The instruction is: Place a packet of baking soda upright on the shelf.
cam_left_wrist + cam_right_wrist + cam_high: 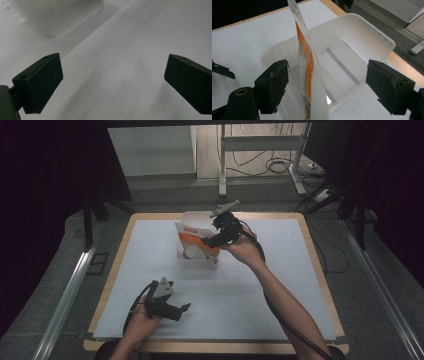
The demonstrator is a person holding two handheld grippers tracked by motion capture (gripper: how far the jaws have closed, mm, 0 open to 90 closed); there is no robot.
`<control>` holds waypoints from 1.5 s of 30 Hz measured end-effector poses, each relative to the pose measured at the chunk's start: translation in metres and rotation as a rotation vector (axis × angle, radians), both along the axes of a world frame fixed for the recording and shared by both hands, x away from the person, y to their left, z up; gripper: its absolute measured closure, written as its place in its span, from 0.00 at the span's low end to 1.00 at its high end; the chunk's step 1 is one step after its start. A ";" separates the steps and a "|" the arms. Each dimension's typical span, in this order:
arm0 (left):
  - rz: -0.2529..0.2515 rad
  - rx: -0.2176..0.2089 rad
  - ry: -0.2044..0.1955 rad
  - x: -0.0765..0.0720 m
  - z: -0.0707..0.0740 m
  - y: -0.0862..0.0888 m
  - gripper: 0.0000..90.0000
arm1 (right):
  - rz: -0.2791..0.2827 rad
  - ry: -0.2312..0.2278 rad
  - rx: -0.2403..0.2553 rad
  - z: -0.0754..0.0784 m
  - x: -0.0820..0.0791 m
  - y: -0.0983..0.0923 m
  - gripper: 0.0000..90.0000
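The orange-and-white plastic pouch point(309, 70) stands upright on edge in the translucent plastic bin point(372, 37) at the table's point(280, 285) 12 o'clock, between the right tool's point(327, 82) parted jaws, untouched. The left tool point(181, 309), also open, idles at 7 o'clock, well apart.

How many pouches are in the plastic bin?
1: the orange-and-white pouch stands upright in the bin, against its near wall. Others may be hidden behind it.
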State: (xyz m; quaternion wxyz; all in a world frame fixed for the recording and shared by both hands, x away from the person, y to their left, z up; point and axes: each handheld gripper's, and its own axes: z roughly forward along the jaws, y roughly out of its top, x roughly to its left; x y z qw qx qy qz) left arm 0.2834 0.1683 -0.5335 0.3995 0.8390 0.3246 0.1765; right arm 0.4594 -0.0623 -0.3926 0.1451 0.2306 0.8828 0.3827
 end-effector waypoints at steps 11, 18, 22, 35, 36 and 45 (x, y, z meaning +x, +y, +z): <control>-0.005 -0.012 0.003 0.000 0.001 0.001 0.02 | -0.010 -0.001 0.013 0.000 -0.005 -0.016 0.14; -0.009 -0.027 0.005 0.000 0.001 0.002 0.02 | -0.007 -0.013 0.022 0.002 -0.011 -0.027 0.09; -0.009 -0.026 0.005 0.000 0.001 0.002 0.02 | -0.007 -0.018 0.021 0.002 -0.016 -0.033 0.07; -0.009 -0.028 0.005 0.000 0.001 0.001 0.02 | -0.006 -0.035 0.022 -0.003 -0.031 -0.051 0.00; -0.009 -0.027 0.005 0.000 0.001 0.001 0.02 | -0.005 -0.032 0.027 -0.004 -0.032 -0.053 0.00; -0.010 -0.026 0.005 0.000 0.001 0.001 0.02 | -0.018 -0.031 0.056 -0.014 -0.038 -0.067 0.00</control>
